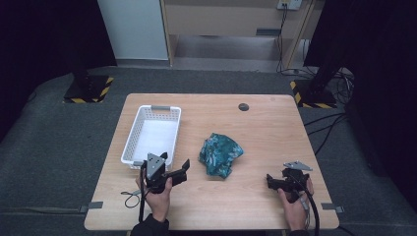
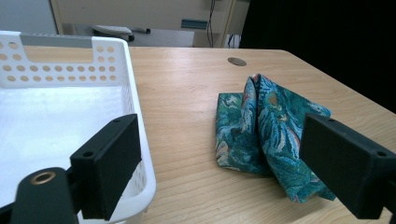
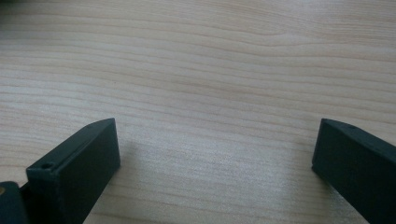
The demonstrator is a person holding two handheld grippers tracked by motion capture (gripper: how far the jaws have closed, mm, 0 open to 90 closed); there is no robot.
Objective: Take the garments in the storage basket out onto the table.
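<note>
Near the table's middle, slightly toward four o'clock, lay the crumpled teal cloth (image 1: 220, 154), with the white basket (image 1: 129, 146) well apart at its nine o'clock and a small dark round cap (image 1: 243, 106) set in the wooden table (image 1: 275, 132) at its one o'clock. At seven o'clock of the cloth the left gripper (image 1: 183, 170) hovered with its jaws spread wide, holding nothing, close to the basket's near corner. At four o'clock the right gripper (image 1: 272, 181) sat low, jaws likewise spread wide and empty. Nothing lay between either gripper and the cloth. Seen from the left gripper view, the cloth (image 2: 266, 133) rose in upright folds and the basket's (image 2: 140, 135) perforated wall stood just beside one jaw; the right gripper view looked along its jaws onto bare wood grain (image 3: 210, 93).
</note>
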